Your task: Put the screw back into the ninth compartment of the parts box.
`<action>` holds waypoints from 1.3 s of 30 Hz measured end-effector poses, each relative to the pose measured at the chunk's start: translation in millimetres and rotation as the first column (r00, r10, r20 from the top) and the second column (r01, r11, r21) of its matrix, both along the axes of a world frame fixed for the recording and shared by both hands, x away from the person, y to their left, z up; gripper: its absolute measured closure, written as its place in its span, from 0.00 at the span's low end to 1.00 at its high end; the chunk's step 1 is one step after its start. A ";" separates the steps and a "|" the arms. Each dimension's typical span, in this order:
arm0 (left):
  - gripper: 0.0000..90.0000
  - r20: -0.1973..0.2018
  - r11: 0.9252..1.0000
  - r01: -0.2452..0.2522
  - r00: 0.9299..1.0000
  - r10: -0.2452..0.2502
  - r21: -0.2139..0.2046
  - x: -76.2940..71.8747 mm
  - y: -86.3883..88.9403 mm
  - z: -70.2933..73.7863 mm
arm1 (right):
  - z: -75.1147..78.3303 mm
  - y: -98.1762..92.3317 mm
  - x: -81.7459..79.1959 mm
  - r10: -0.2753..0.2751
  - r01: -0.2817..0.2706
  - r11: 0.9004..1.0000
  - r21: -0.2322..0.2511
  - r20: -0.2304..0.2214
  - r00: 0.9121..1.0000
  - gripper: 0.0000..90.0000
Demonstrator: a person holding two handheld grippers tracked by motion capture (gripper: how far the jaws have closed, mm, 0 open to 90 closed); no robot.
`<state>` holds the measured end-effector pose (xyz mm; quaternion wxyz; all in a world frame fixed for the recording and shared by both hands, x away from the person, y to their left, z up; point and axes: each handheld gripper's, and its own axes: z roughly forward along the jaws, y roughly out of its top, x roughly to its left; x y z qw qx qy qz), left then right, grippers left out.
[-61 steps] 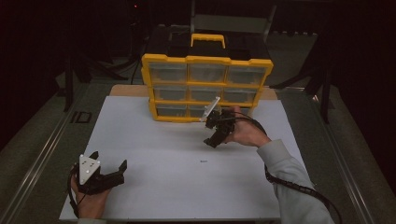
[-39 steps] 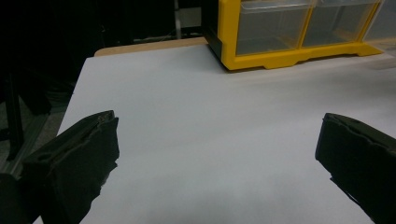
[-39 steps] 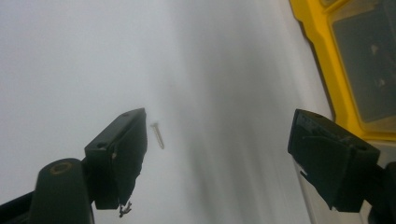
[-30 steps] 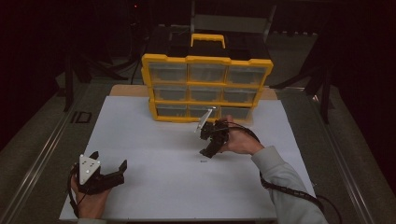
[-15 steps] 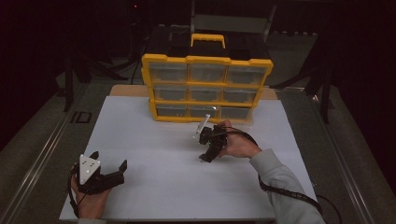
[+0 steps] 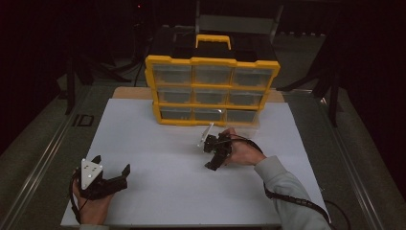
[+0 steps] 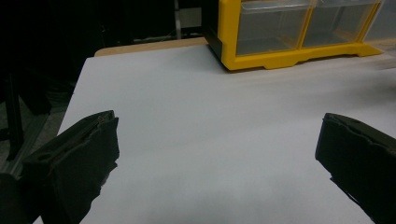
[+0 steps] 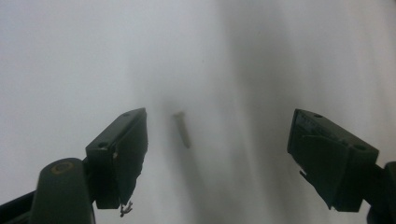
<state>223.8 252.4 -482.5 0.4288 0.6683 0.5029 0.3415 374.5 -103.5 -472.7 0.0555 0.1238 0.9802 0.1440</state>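
Observation:
A small pale screw [image 8: 183,130] lies flat on the white table sheet [image 6: 163,143], seen in the right gripper view between the two black jaws and nearer the left one. My right gripper [image 6: 211,166] [image 8: 217,158] points down at the sheet with its jaws wide open, nothing touching the screw. My left gripper [image 6: 125,173] [image 7: 217,154] rests near the front left of the sheet, open and empty. The yellow drawer organizer [image 6: 212,88] [image 7: 289,32] stands at the back of the sheet.
The organizer holds several clear drawers and a yellow handle on top. Dark stands and floor surround the table. A cable trails from the right gripper along the sleeve [image 6: 287,191].
My right gripper has come away from the organizer toward the middle of the sheet and sunk closer to it. The left gripper has stayed in place.

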 end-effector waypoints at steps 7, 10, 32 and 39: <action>0.00 0.000 1.000 0.000 1.000 0.000 0.000 0.0 0.0 0.0 | -12.0 2.9 -2.2 0.016 -0.016 1.000 -0.027 -0.014 1.000 0.24; 0.00 0.000 1.000 0.000 1.000 0.000 0.000 0.0 0.0 0.0 | -16.7 4.3 -2.1 0.020 -0.020 0.999 -0.032 -0.018 1.000 0.29; 0.00 0.001 1.000 0.000 1.000 0.000 0.001 -0.3 -0.2 0.0 | -20.6 2.9 -0.9 0.024 -0.025 1.000 -0.014 -0.102 0.995 0.97; 0.00 0.000 1.000 -0.001 1.000 0.001 0.000 -0.2 0.0 0.0 | -20.4 3.9 -1.1 0.031 -0.033 0.999 -0.023 -0.100 0.994 0.97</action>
